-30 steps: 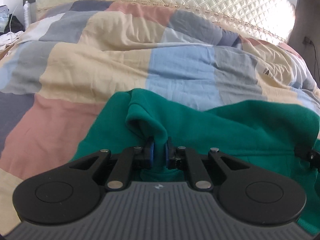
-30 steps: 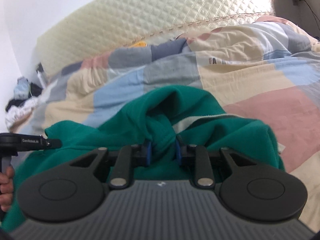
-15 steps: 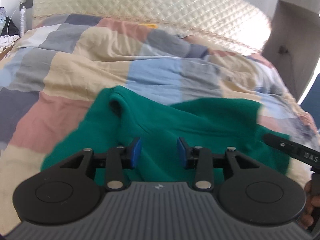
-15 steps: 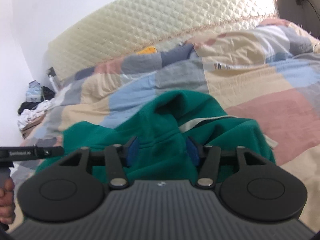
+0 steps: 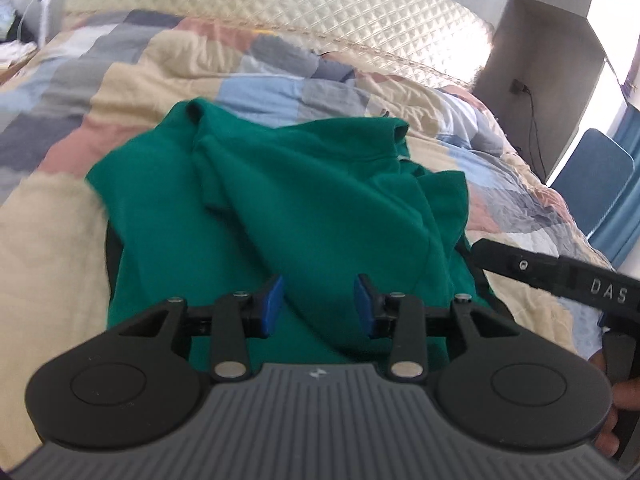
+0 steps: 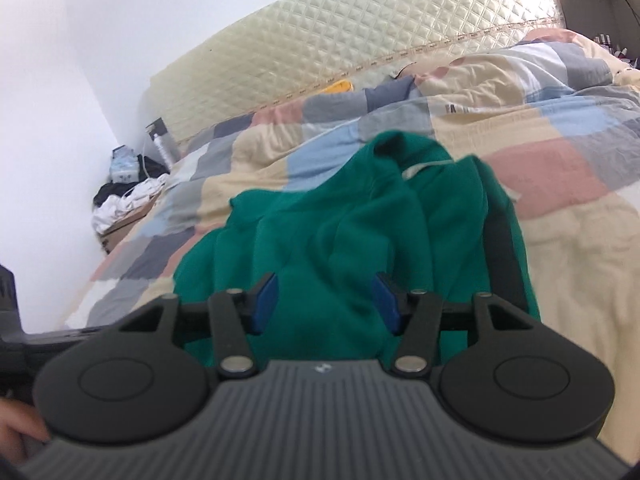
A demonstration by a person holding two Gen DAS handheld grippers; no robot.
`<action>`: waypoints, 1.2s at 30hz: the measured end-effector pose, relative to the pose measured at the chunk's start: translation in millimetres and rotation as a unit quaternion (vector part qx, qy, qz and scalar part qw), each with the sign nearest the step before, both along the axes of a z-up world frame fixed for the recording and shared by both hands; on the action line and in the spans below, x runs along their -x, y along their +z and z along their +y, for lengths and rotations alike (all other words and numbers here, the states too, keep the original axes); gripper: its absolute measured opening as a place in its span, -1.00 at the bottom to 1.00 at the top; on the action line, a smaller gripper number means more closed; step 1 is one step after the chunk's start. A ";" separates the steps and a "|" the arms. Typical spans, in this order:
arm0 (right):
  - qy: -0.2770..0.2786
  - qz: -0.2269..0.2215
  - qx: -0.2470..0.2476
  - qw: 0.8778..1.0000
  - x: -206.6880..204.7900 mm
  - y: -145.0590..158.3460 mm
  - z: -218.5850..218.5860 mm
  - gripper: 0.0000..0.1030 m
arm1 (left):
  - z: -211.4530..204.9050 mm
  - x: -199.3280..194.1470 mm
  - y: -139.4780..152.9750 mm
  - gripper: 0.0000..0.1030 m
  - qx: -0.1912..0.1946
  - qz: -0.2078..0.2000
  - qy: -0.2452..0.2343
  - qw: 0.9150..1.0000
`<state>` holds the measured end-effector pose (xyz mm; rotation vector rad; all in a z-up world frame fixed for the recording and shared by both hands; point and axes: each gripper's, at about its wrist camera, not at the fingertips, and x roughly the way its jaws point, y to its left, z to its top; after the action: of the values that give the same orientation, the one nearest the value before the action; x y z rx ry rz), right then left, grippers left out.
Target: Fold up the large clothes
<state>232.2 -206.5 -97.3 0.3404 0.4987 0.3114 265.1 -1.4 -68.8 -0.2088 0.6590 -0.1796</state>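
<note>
A plain teal-green garment (image 5: 304, 200) fills the middle of both views, with a thin pale trim showing near its upper right edge in the right wrist view. The quilt (image 5: 60, 240) under it is a patchwork of cream, pink, pale blue and grey squares. Across the top runs a cream headboard (image 6: 360, 40) (diamond-quilted). Both grippers' pads (image 5: 272, 304) are blue.

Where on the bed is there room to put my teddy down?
There is free patchwork quilt left of the green sweatshirt, between it and the bed's edge, and more on its other side, on the pink and cream squares. The strip up by the quilted headboard is free too, though rumpled. The middle is crowded: the sweatshirt lies there.
</note>
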 end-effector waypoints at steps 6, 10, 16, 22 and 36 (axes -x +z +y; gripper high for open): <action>0.013 -0.015 0.027 0.999 -0.6 -11.3 18.4 0.07 | 13.9 -5.9 -7.4 -0.14 0.030 -0.003 0.000 1.000; 0.019 -0.002 0.029 0.999 -19.0 -27.3 25.8 -0.14 | 13.3 -24.8 -24.7 -0.14 0.033 0.003 -0.009 0.999; 0.032 0.069 0.023 0.997 -51.5 -68.3 35.5 -0.27 | 13.9 -55.7 -61.0 -0.14 0.031 0.042 -0.012 0.999; 0.042 0.053 0.051 0.996 -59.9 -77.8 45.7 -0.29 | 12.0 -61.1 -67.0 -0.14 0.030 0.036 -0.009 0.999; 0.015 0.037 0.099 0.994 12.2 -26.3 17.9 -0.23 | 23.5 40.0 -2.0 -0.07 0.018 -0.006 0.025 1.000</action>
<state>220.0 -188.6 -123.6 0.1514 0.6035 0.2758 225.1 22.1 -70.8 -0.2578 0.6385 -0.1436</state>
